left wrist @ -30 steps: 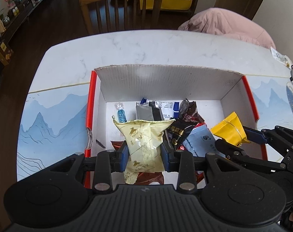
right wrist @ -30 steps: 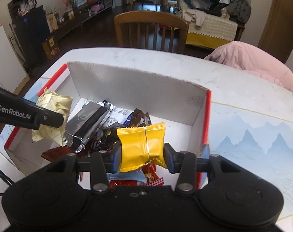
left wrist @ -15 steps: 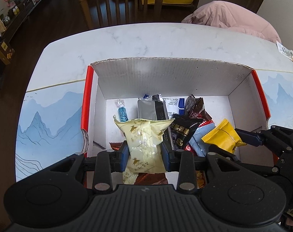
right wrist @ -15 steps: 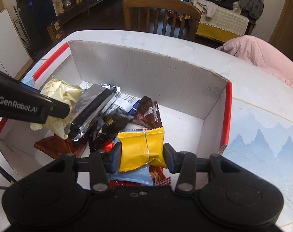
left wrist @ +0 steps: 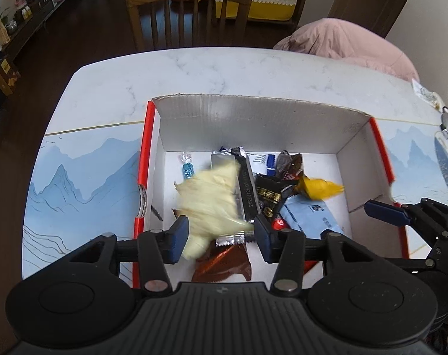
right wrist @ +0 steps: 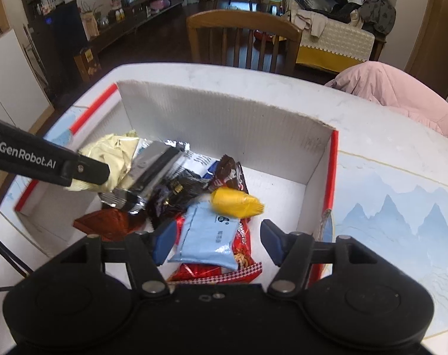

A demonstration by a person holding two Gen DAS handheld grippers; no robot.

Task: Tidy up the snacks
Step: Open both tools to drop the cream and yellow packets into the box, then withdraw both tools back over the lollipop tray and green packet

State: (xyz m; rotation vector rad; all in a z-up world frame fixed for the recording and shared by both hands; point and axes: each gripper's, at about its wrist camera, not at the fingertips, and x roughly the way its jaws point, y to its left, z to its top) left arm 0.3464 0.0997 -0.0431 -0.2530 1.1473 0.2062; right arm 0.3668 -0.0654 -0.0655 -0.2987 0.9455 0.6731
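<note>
Box: the cardboard box (left wrist: 255, 112) with red side edges sits open-topped on the marble table (left wrist: 194, 68), and everything below is placed against it.
Left gripper: the left gripper (left wrist: 221, 233) hangs over the box's near-left part; its jaws have just been opening and stand apart, the pads off the packet.
Pale yellow packet: the pale yellow packet (left wrist: 209, 201) is loose and blurred between the left jaws, above the box floor, leaning on the silver-and-black bar (left wrist: 247, 189).
Right gripper: the right gripper (right wrist: 215, 241) is over the box's near-right part; its jaws have just been opening too, wide apart, nothing clamped.
Yellow packet: the yellow packet (right wrist: 235, 202) is free and blurred, just beyond the right jaws, over the heap in the box.
Heap: inside the box lie a light blue packet (right wrist: 209, 235), a red packet (right wrist: 241, 251) under it, a brown wrapper (right wrist: 105, 223) at the near-left, and dark wrappers (right wrist: 176, 192) mid-box.
Beyond the box: a wooden chair (right wrist: 243, 41) stands at the table's far edge.
</note>
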